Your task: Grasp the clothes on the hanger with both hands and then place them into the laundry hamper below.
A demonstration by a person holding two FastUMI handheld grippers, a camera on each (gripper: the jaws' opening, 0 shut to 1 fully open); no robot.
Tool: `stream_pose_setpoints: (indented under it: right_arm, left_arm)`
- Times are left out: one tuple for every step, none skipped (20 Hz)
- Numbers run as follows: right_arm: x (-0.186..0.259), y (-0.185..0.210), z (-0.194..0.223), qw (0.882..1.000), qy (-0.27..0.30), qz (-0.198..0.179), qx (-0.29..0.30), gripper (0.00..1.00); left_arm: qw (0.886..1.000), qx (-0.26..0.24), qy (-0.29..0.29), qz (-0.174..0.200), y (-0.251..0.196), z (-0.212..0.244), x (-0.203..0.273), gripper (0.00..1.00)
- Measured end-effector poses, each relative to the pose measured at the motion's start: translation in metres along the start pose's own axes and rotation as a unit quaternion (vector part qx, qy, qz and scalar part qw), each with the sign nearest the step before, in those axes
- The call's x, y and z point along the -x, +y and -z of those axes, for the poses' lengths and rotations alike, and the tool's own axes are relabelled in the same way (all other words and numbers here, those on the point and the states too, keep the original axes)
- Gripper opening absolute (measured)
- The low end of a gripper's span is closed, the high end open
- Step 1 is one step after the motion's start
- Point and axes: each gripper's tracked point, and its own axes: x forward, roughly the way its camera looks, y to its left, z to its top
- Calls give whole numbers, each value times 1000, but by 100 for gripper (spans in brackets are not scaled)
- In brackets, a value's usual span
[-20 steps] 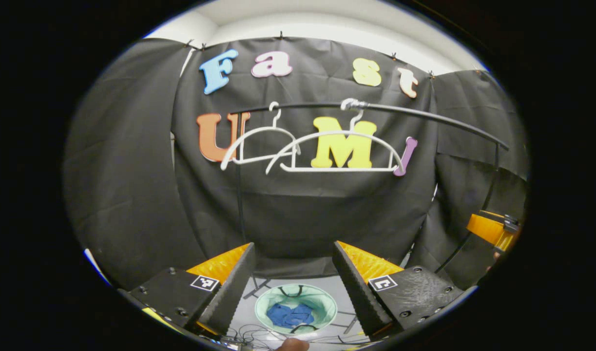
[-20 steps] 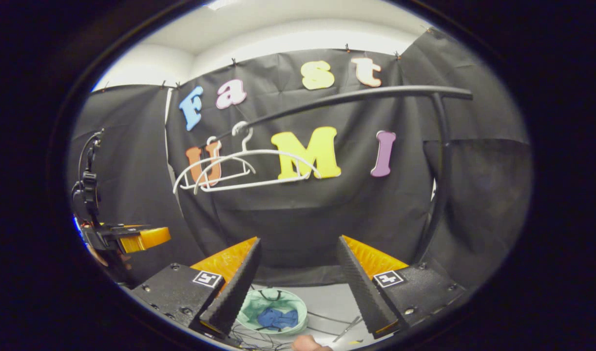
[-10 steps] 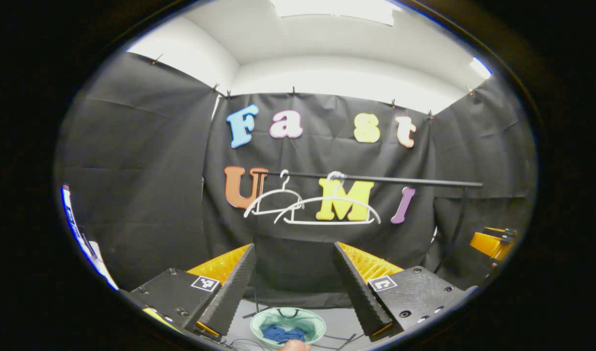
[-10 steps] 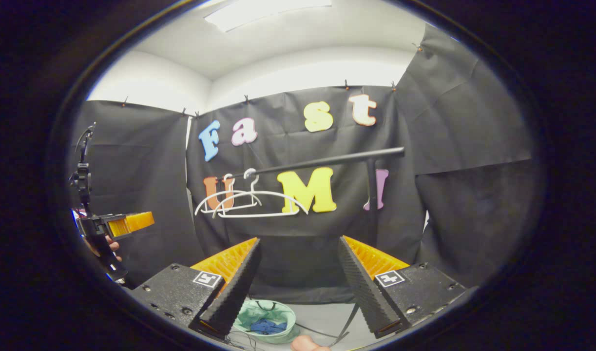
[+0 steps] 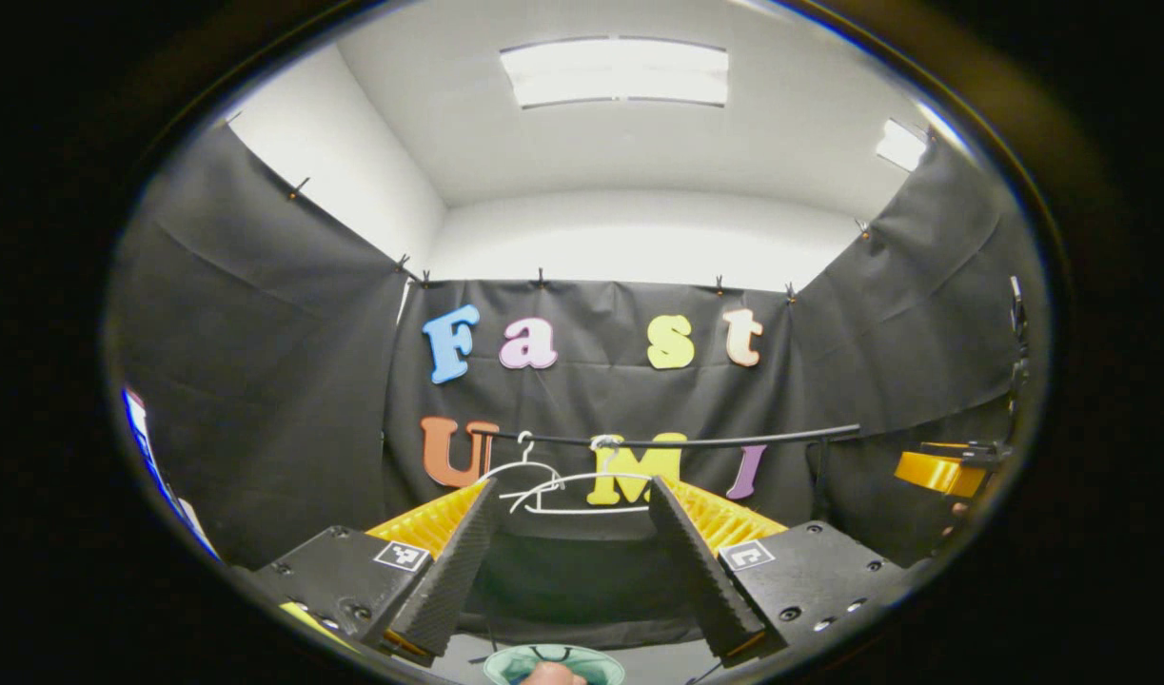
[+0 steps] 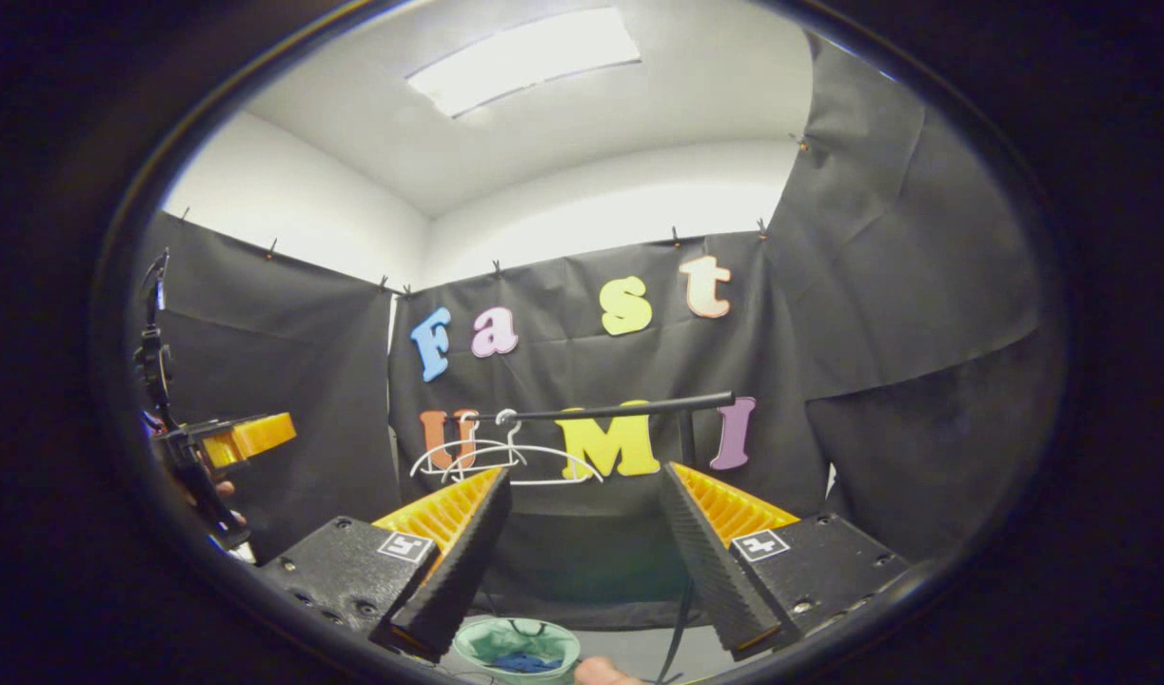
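The rail (image 6: pixel 601 413) carried two bare hangers (image 6: pixel 505 460). The hamper (image 6: pixel 517 648) below held blue clothes (image 6: pixel 520 662), suggesting delivery was complete. Left claw (image 5: pixel 562 561) and right claw (image 6: pixel 582 561) stood apart, empty, raised clear.

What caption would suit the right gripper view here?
Open right claw faces two bare white hangers on the black rail; blue clothes lie in the green hamper below.

Open air before both spread fingers; rail (image 6: pixel 601 412) and bare hangers (image 6: pixel 505 461) ahead.
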Motion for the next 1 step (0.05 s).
stream_pose_setpoints:
  right_arm:
    - [2,0,-3,1000,-5,0,3,99]
  left_arm:
    - [1000,0,-3,3,0,-3,0,100]
